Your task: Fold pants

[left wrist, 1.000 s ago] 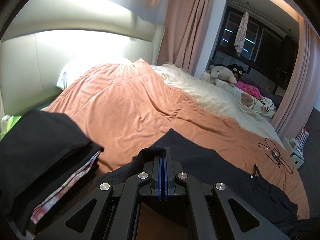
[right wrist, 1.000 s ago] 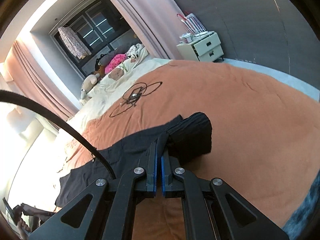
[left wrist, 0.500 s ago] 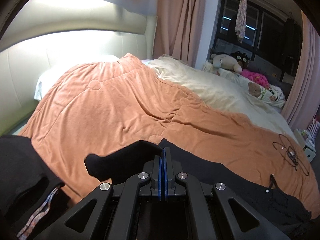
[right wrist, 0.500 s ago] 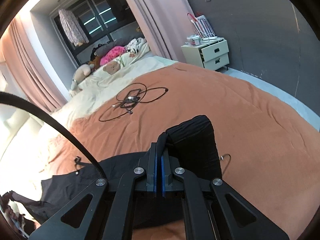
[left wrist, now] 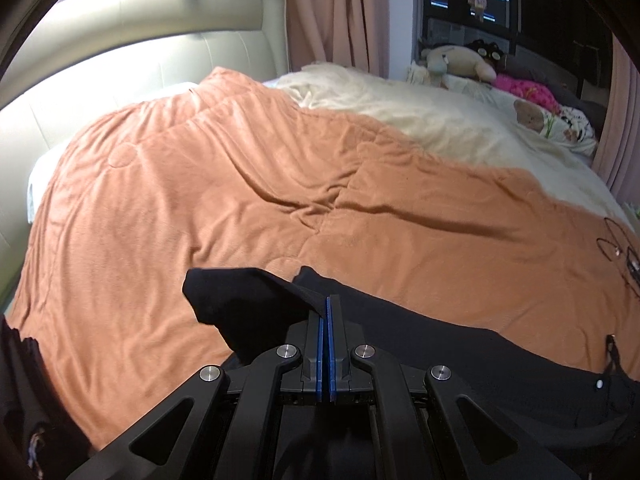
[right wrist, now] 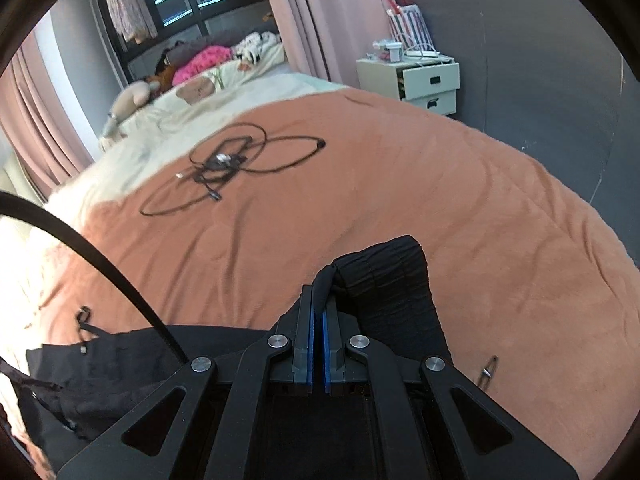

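Observation:
Black pants (left wrist: pixel 460 344) lie across the near part of an orange bedspread (left wrist: pixel 240 184). My left gripper (left wrist: pixel 325 300) is shut on a thin edge of the pants, and a lifted flap (left wrist: pixel 240 300) of the fabric hangs to its left. In the right wrist view my right gripper (right wrist: pixel 318 300) is shut on another edge of the pants; a ribbed black cuff (right wrist: pixel 392 280) stands up just right of its tips. More of the pants (right wrist: pixel 112 364) spreads at lower left, with a drawstring end on the spread.
Coiled black cables (right wrist: pixel 228 164) lie on the orange spread beyond the right gripper. A cream blanket (left wrist: pixel 420 120) and stuffed toys (left wrist: pixel 460 60) fill the far side. A nightstand (right wrist: pixel 416 80) stands past the bed. Dark clothes (left wrist: pixel 24 400) sit at the left edge.
Both grippers have swept across the bed with the pants held shut in them. The stack of dark clothes has slid out to the left edge, and the cables look nearer in the right view.

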Tool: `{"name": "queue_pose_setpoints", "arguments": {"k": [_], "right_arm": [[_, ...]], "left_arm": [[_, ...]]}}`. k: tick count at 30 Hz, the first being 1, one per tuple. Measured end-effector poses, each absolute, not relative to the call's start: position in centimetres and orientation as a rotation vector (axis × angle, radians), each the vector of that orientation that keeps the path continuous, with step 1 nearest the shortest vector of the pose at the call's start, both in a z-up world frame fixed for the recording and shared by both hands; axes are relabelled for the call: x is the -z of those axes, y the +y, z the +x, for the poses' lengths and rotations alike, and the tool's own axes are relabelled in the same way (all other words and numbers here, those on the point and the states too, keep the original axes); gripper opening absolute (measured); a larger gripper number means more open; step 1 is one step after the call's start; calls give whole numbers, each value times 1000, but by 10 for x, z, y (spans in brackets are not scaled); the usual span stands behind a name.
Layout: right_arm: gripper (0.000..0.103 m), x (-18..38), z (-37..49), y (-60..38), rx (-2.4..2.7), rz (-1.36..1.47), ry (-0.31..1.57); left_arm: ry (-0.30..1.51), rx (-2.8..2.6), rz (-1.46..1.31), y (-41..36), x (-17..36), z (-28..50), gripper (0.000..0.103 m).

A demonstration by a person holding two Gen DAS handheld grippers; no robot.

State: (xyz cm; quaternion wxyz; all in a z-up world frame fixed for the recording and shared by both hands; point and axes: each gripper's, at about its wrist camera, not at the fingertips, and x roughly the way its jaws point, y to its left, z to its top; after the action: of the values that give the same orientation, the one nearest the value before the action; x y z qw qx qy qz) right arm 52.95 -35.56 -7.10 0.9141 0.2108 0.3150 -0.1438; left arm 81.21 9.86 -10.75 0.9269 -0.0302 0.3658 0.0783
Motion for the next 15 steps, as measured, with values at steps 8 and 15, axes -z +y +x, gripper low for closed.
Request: {"name": "queue_pose_setpoints", "arguments": {"k": [8, 15], "right_arm": [[0, 81, 571, -357, 316, 389, 701], [4, 94, 590, -347, 355, 354, 726]], "left_arm": [[810, -178, 4, 85, 144, 852, 2], [878, -169, 48, 72, 164, 874, 12]]}}
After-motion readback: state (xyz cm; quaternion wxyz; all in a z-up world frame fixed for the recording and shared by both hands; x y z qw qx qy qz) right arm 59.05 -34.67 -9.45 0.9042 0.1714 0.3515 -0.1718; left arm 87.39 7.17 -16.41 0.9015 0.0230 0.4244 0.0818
